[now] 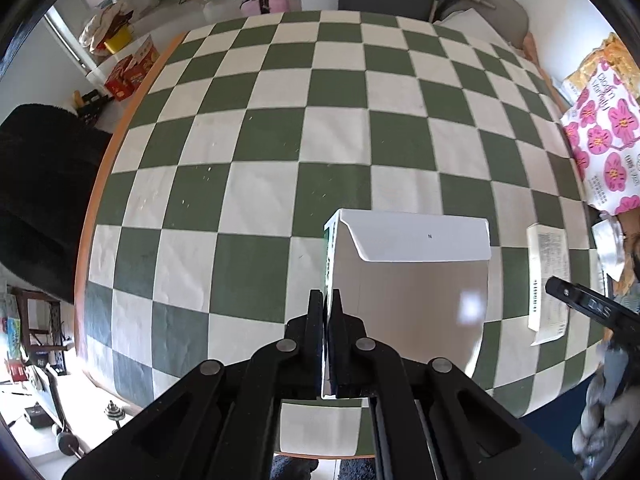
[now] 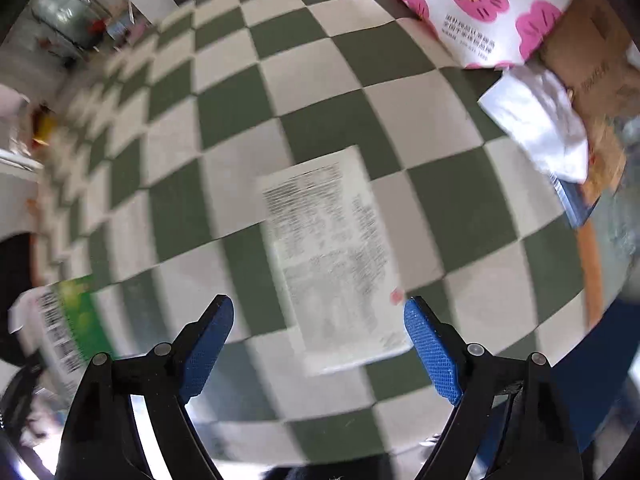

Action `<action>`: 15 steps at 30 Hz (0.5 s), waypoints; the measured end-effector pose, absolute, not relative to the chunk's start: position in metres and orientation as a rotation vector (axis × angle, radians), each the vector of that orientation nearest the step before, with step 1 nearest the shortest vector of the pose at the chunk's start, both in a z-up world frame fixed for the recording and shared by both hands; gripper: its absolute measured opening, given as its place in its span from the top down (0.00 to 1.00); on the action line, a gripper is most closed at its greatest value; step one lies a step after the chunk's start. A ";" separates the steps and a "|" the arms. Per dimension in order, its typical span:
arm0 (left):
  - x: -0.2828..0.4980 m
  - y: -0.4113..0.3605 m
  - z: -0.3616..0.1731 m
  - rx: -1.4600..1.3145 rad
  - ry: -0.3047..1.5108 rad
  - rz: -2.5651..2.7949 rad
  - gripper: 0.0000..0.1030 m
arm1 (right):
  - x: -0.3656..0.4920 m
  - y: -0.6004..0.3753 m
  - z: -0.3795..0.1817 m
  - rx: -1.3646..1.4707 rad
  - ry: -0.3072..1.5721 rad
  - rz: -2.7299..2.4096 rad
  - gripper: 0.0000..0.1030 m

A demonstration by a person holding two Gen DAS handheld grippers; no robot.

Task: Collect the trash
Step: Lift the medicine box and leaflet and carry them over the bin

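While my left gripper point(image 1: 327, 300) pinches the light box point(image 1: 408, 280), my open right gripper point(image 2: 318, 316) should nip the thin paper point(image 2: 332, 256) by its low edge.

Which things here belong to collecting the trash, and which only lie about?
For the job:
- empty white carton, in left gripper
- printed leaflet, under open right gripper

Lying about:
- flowered tissue pack
- brown cardboard box
- checkered tablecloth
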State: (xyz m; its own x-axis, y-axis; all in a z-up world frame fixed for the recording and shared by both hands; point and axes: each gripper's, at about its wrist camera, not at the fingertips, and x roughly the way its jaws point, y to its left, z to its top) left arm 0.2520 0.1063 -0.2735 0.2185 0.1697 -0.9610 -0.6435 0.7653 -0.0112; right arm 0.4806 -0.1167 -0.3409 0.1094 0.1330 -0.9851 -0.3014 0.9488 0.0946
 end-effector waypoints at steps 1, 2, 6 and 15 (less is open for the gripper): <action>0.252 0.106 -0.276 -0.458 1.233 0.596 1.00 | 0.485 -0.112 -0.349 -0.187 1.425 0.307 0.14; 0.252 0.106 -0.278 -0.455 1.236 0.601 1.00 | 0.489 -0.108 -0.358 -0.226 1.433 0.291 0.14; 0.252 0.107 -0.283 -0.460 1.240 0.617 1.00 | 0.491 -0.104 -0.382 -0.244 1.485 0.295 0.16; 0.220 0.102 -0.261 -0.439 1.176 0.611 1.00 | 0.442 -0.091 -0.352 -0.260 1.376 0.353 0.24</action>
